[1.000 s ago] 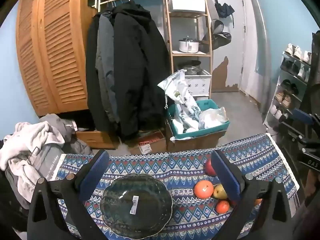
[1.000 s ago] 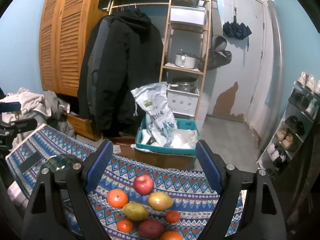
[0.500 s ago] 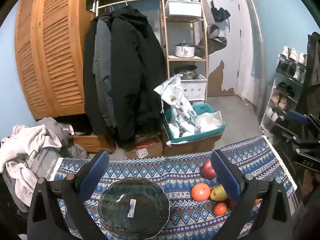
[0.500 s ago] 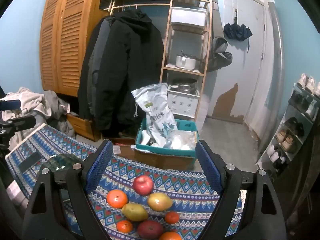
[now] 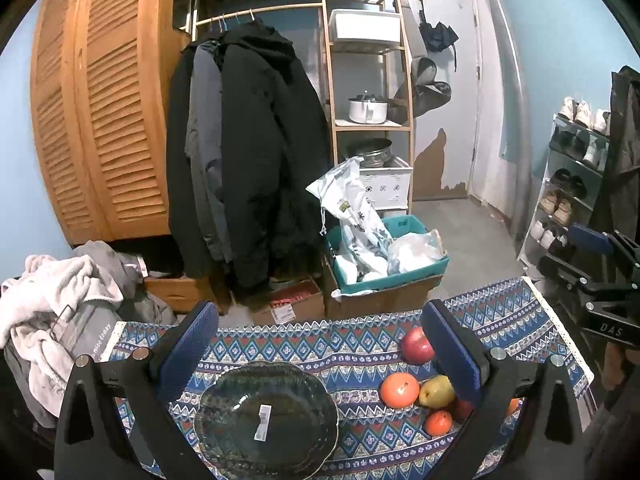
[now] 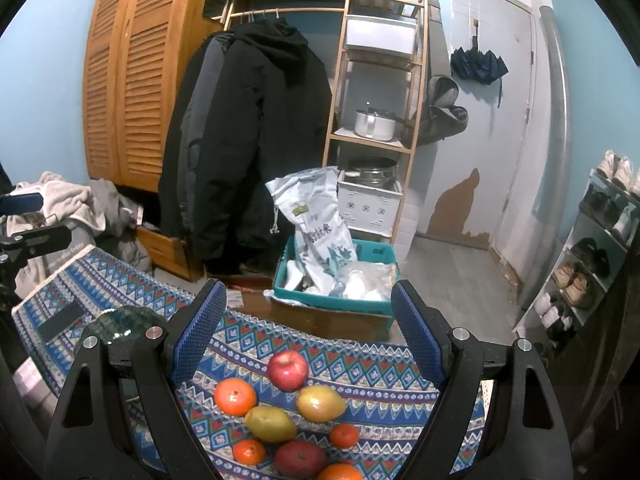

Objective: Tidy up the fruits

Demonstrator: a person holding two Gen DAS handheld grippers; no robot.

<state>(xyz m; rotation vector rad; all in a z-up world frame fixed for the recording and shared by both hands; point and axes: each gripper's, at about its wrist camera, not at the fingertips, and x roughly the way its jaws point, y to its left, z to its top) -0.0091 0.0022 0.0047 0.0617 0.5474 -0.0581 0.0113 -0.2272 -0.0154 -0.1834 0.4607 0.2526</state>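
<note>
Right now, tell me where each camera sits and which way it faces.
Left wrist: on the left gripper, above the bowl, facing the coats; its open fingers show.
Right wrist: on the right gripper, above the fruit pile, facing the shelf; open fingers show.
Shared: red apple, tablecloth, teal crate.

On the right gripper [image 5: 612,320], at your left camera's right edge, you can read white letters "DAS". The grey cloth [image 5: 86,330] hanging by the table's left end carries "nice today". The white sack [image 6: 316,228] in the teal crate bears large Chinese characters, too blurred to read. The bowl [image 5: 266,420] has a barcode sticker [image 5: 262,427]; its digits are illegible.
</note>
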